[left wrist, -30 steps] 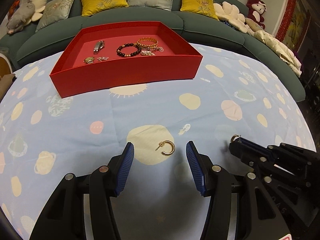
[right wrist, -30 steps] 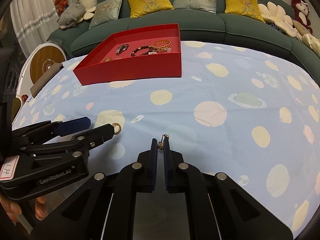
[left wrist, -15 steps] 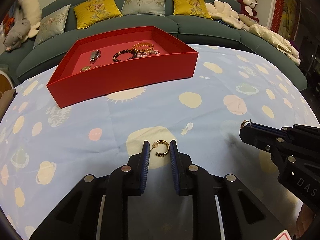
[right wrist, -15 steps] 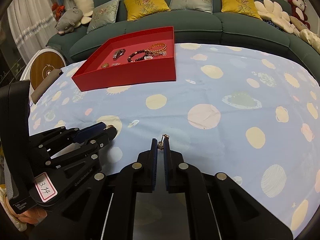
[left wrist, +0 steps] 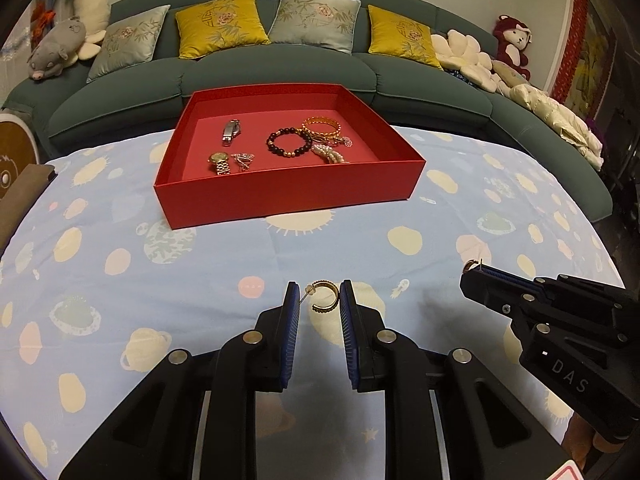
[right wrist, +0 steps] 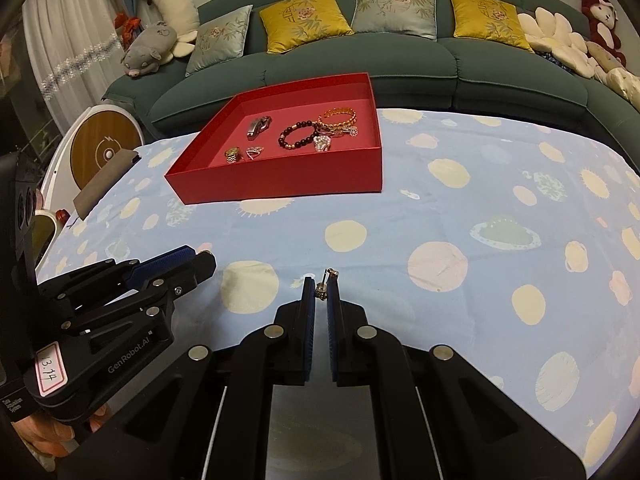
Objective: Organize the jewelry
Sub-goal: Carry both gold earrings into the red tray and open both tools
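With my left gripper (left wrist: pixel 319 303) clamped on a gold hoop earring (left wrist: pixel 325 297) and my right gripper (right wrist: pixel 320 291) pinching a small earring (right wrist: pixel 320 290), the red tray (left wrist: pixel 288 196) lies straight ahead, nearer my left.

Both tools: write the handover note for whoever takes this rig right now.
Left tool: shut on a gold hoop earring, lifted above the tablecloth.
Right tool: shut on a small stud earring, also off the cloth.
Red tray sits ahead, near the sofa. Already inside: two watches, a dark bead bracelet, a gold bangle, pearl and silver pieces.
Left to do: carry both earrings to the tray and release them inside.
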Demonstrator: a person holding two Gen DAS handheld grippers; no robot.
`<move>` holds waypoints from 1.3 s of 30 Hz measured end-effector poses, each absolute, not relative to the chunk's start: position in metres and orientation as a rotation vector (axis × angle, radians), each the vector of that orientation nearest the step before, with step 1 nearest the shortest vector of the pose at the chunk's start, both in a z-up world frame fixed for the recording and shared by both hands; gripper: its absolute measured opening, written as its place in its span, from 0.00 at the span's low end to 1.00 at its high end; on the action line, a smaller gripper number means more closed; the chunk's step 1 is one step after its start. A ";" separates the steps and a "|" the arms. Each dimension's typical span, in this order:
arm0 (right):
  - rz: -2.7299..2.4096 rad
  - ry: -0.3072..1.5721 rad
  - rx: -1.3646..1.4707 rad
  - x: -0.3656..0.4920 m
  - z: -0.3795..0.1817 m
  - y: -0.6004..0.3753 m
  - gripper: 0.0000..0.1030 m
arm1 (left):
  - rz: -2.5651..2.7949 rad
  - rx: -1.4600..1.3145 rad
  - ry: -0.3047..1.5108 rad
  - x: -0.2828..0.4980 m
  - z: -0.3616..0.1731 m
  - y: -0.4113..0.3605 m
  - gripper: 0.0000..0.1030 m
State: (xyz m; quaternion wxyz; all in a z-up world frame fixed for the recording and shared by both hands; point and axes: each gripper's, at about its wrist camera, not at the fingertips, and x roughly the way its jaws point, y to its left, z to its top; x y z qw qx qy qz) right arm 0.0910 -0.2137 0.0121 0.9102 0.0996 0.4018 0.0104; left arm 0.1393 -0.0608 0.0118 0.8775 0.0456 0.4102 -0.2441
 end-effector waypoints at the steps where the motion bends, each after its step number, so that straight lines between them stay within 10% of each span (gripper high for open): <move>1: 0.024 0.828 0.204 0.092 0.012 -0.212 0.05 | -0.508 0.092 0.859 0.140 0.012 -0.059 0.17; 39: 0.119 0.775 0.193 0.234 0.056 -0.192 0.05 | -0.343 0.036 0.883 0.287 0.039 -0.048 0.17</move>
